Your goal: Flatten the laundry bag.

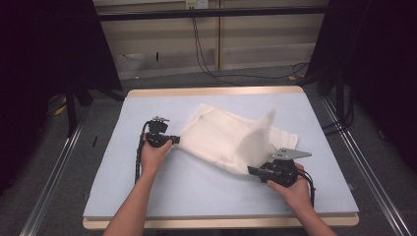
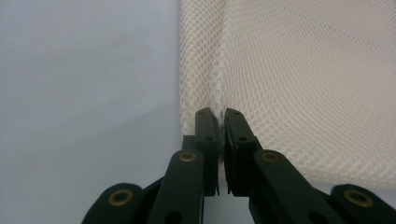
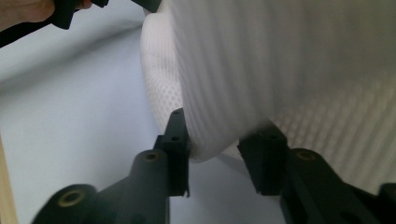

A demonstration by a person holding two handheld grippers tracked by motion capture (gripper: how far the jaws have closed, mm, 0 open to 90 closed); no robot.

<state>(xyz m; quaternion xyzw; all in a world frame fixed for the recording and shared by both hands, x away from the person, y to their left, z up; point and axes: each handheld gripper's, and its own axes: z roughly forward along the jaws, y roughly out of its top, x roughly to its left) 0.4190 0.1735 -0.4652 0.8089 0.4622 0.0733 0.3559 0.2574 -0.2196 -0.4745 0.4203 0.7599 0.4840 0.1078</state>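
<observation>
A white mesh cloth (image 1: pixel 221 135) lies rumpled across the middle of the blue-grey mat (image 1: pixel 196 191). At the cloth's left corner, my left gripper (image 1: pixel 174 139) is shut on the mesh; in the left gripper view its jaws (image 2: pixel 220 114) pinch a seam of the cloth (image 2: pixel 303 84). My right gripper (image 1: pixel 252 170) is at the cloth's near right edge. Its jaws (image 3: pixel 222 135) stand apart, with a blurred fold of cloth (image 3: pixel 243 60) hanging loosely between them. A flap (image 1: pixel 263 130) stands up, blurred, above that gripper.
The mat covers a wooden table whose edge (image 1: pixel 216 91) shows at the back. Bare mat lies in front of the cloth and on both sides. Cables (image 1: pixel 206 64) run over the floor behind the table, and metal rails (image 1: pixel 361 152) flank it.
</observation>
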